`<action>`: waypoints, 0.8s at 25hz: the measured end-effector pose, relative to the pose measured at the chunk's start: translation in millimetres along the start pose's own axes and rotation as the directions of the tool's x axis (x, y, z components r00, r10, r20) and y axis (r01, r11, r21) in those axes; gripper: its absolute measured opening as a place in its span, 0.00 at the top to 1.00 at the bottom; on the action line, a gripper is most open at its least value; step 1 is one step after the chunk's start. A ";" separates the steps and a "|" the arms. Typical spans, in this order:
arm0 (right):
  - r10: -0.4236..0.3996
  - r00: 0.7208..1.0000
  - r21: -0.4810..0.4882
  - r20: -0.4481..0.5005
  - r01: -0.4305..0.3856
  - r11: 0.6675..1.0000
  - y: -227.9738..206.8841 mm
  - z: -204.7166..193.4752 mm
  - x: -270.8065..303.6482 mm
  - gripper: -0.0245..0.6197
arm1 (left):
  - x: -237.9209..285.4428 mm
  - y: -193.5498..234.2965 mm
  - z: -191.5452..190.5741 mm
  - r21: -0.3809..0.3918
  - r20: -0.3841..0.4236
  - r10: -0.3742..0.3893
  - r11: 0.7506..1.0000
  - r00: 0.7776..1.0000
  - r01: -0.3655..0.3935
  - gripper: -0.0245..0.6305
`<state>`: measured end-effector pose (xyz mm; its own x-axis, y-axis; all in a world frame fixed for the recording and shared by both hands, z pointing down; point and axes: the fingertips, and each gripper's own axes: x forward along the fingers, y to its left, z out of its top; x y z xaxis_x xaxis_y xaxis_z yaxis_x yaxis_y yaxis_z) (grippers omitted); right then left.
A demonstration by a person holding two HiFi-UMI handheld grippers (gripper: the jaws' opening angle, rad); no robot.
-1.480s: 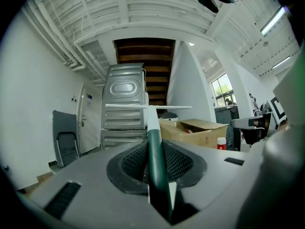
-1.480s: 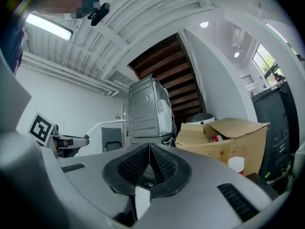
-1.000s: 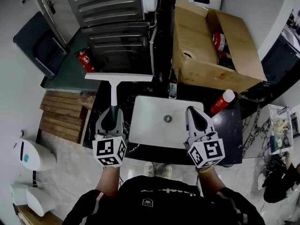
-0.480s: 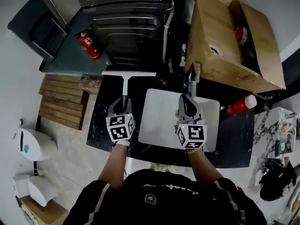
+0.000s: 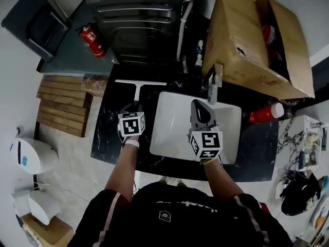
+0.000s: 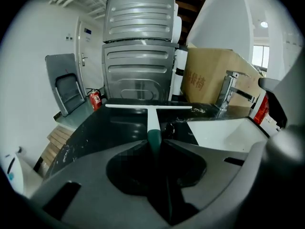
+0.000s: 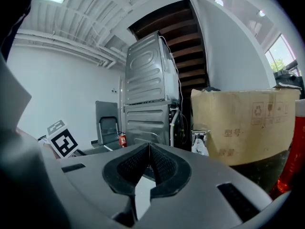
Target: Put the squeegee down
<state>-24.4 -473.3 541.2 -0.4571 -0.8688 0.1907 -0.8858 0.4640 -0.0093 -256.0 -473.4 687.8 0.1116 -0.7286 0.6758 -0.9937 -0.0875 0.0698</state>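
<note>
The squeegee [image 5: 140,83] has a long white blade on a white stem and a dark green handle [image 6: 154,138]. My left gripper [image 5: 133,108] is shut on that handle. The blade [image 6: 147,107] lies crosswise, low over the far part of the black marble counter [image 5: 110,133]; whether it touches the stone I cannot tell. My right gripper [image 5: 201,113] hangs over the white sink [image 5: 172,138], jaws shut tip to tip with nothing between them [image 7: 148,149].
A chrome faucet [image 5: 212,84] stands behind the sink. A big open cardboard box [image 5: 247,40] fills the back right, with a red bottle [image 5: 264,113] on the counter beside it. A ribbed metal appliance [image 5: 139,19], a fire extinguisher [image 5: 91,39] and wooden slats [image 5: 61,112] lie at the back and left.
Both grippers have come down toward the counter. The squeegee has sunk with the left gripper and now sits low over the black stone. The right gripper has drifted left over the sink.
</note>
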 end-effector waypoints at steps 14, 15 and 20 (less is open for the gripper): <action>-0.022 0.997 -0.013 0.078 0.023 1.000 -21.1 46.6 -61.9 0.90 | -92.7 1.0 43.9 0.001 0.211 0.041 0.999 0.977 -0.042 0.66; -0.027 0.995 -0.017 0.095 0.029 0.999 -24.0 54.7 -69.2 0.90 | -114.0 -5.0 58.9 0.001 0.276 0.040 0.999 0.960 -0.042 0.66; -0.052 0.984 -0.005 0.171 0.054 0.999 -39.1 105.7 -112.6 0.90 | -209.0 -70.9 126.3 0.065 0.552 -0.095 0.995 0.828 0.070 0.91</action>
<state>53.2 -411.9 416.4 -0.4173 -0.9086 0.0201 -0.9087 0.4174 0.0055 -207.8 -400.7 448.9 0.1910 -0.9703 0.1482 -0.9808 -0.1824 0.0696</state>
